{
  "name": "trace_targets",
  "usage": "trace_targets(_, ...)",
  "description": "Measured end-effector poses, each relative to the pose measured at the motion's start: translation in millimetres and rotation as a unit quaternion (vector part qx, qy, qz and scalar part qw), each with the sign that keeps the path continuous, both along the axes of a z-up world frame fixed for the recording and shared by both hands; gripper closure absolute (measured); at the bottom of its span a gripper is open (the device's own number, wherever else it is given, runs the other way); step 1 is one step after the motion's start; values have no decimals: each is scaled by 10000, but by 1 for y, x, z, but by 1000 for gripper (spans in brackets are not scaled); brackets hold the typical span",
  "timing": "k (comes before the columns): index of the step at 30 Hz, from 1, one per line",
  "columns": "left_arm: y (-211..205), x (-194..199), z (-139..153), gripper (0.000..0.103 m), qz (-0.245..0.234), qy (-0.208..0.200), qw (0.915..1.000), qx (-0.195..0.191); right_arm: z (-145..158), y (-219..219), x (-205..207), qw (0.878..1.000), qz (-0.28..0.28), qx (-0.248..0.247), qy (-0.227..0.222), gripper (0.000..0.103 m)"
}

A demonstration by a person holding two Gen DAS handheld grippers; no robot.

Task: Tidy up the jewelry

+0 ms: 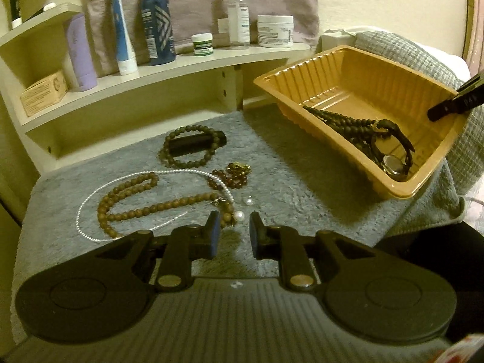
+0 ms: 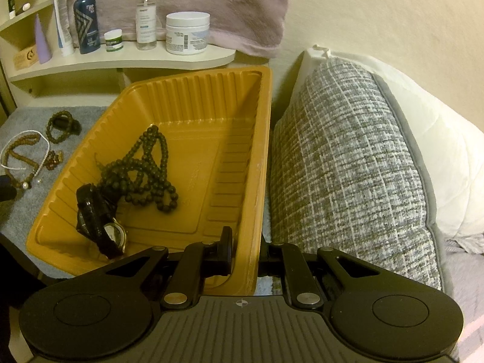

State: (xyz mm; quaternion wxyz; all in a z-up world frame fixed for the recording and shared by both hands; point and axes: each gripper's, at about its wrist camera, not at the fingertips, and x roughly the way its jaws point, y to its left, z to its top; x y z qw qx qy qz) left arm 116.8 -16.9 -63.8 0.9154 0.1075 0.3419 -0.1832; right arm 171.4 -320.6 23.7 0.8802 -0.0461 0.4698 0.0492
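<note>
**Left hand-held gripper lines up on the loose beads while the right steadies the tray**

The right hand-held gripper (image 2: 245, 252) is clamped on the near wall of the tan tray (image 2: 263, 139), which already holds a dark bead necklace (image 2: 145, 169) and a watch (image 2: 103, 227). The left hand-held gripper (image 1: 234, 236) hovers empty, jaws slightly apart, with the brown bead strand (image 1: 133, 202) and a pearl (image 1: 240, 215) just ahead of its tips on the grey surface (image 1: 302, 181). Next, I judge, it must lower, close on one piece and carry it right to the tray.
</note>
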Motion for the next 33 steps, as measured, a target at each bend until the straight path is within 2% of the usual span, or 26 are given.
trace_targets(10, -11, 5, -8, 85, -137, 5, 9998, 155, -1, 0, -1, 10000, -4, -14, -58, 90)
trace_targets(20, -17, 13, -17, 86, -4, -14, 9998, 218, 0, 1, -2, 10000, 17, -47, -79, 90)
trace_targets(33, -19, 19, -18, 96, 120, -80, 9994, 308, 0, 1, -2, 10000, 17, -43, -80, 90)
